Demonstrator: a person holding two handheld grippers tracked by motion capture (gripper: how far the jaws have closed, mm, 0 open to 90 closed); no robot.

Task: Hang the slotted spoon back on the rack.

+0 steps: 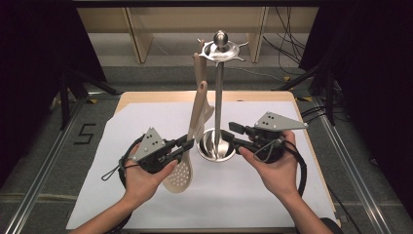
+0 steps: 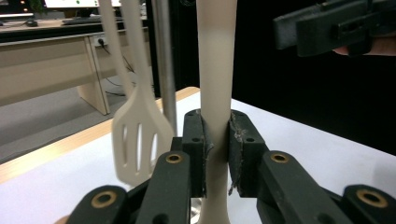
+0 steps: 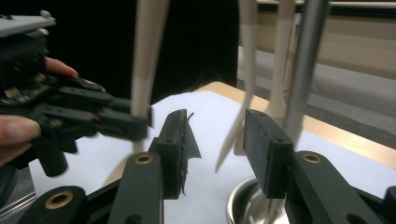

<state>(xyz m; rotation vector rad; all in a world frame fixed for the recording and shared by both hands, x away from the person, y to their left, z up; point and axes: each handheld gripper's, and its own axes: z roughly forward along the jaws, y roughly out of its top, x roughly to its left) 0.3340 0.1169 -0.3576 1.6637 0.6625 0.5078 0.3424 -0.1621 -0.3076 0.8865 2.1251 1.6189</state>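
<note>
A beige perforated skimmer spoon (image 1: 179,171) stands nearly upright, head down on the white sheet, its handle (image 2: 215,79) leaning toward the stand. My left gripper (image 1: 187,144) is shut on that handle low down, and the pads (image 2: 239,149) press it from both sides. A steel utensil stand (image 1: 217,97) rises from a round base (image 1: 216,148). A beige slotted spatula (image 2: 138,140) hangs from its top hooks (image 1: 221,49). My right gripper (image 1: 234,133) sits just right of the pole, open, with nothing between its jaws (image 3: 217,135). In the right gripper view the left gripper (image 3: 79,116) shows at the left.
The white sheet (image 1: 272,190) covers a wooden table (image 1: 253,96). Dark curtains and tripod legs flank the table, with cables on the floor behind. The stand's pole (image 3: 303,70) and dish-shaped base (image 3: 250,205) are close to my right jaw.
</note>
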